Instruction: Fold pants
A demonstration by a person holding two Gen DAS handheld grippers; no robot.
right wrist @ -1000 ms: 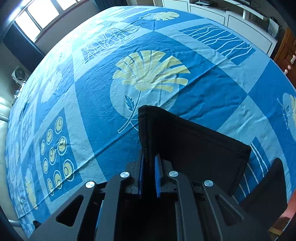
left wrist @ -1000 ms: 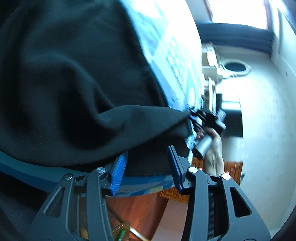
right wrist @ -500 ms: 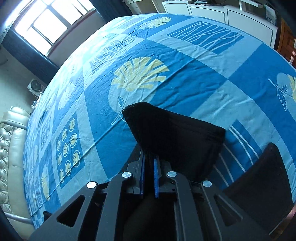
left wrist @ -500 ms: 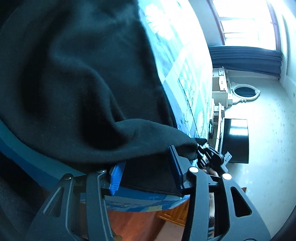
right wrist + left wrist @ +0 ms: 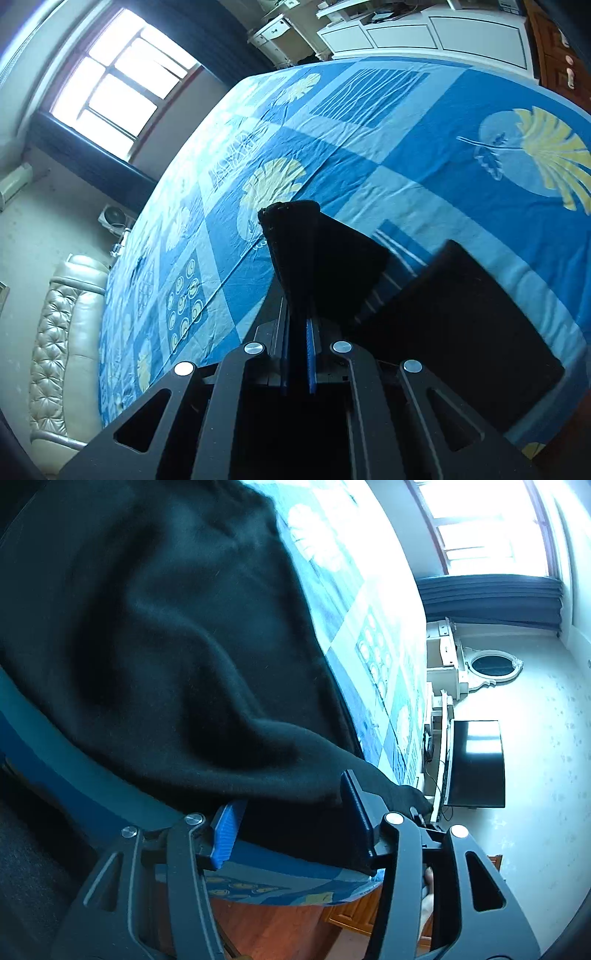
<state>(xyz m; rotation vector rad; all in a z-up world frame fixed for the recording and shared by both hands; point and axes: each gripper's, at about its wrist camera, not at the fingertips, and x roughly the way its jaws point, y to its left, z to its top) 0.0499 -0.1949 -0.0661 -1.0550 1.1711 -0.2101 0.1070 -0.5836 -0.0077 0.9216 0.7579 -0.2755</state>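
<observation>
Pants (image 5: 325, 266) over patterned bedsheet (image 5: 424, 147)

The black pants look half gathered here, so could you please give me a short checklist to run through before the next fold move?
1. Right gripper clamped on the pants: ok, the blue pads pinch a fabric edge that stands up between them.
2. Left gripper holding fabric: not ok, its jaws are apart around the pants without pinching.
3. Fabric lies between the left fingers: ok.
4. Pants resting on the bed sheet: ok, though the left wrist view shows cloth near the bed edge.
5. Landing area on the sheet free: ok ahead of the right gripper.
6. Legs aligned: cannot tell.
</observation>
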